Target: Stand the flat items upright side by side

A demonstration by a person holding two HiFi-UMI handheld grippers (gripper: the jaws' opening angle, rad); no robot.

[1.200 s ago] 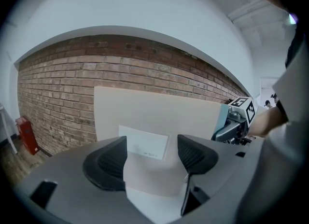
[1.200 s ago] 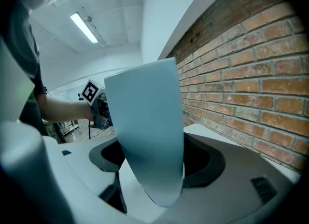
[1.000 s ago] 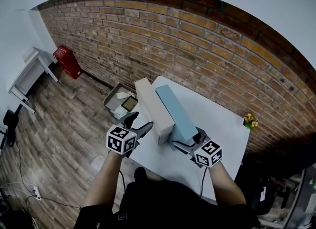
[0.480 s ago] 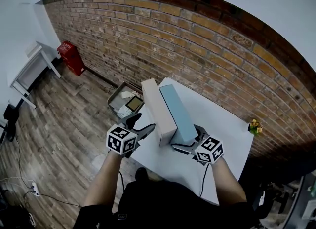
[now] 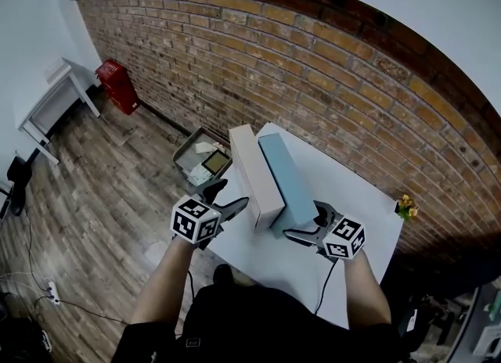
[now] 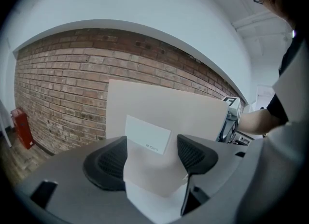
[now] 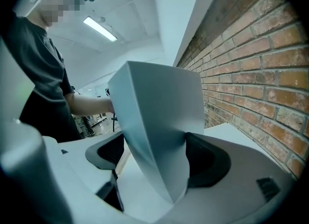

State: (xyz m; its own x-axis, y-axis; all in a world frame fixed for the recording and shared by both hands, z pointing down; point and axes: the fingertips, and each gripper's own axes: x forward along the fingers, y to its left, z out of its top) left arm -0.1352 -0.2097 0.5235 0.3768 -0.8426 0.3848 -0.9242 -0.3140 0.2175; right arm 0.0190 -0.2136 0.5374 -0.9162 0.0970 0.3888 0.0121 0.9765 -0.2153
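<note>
Now, step in hand: both flat boxes stand on their long edges on the desk (image 5: 352,197), side by side. This looks like the final squaring-up.
Cream box (image 5: 254,174): upright at 9 o'clock of its partner, touching it or all but, and running away toward 1 o'clock.
Blue-grey box (image 5: 286,181): upright at 3 o'clock of the cream box, with its near end at the desk's 6 o'clock side.
Left claw (image 6: 152,153): released and empty. The jaws are spread and the cream box's broad face stands just beyond them, untouched.
Right claw (image 7: 154,155): the jaws have just been closing in with the blue-grey box's near end between them. The pads look pressed to both faces, so it is grasping the box.
Next move: my call is a gentle release. The box is tall and narrow, so open the right claw slowly and draw straight back toward 6 o'clock. Keep the left claw ready to steady the cream box.
</note>
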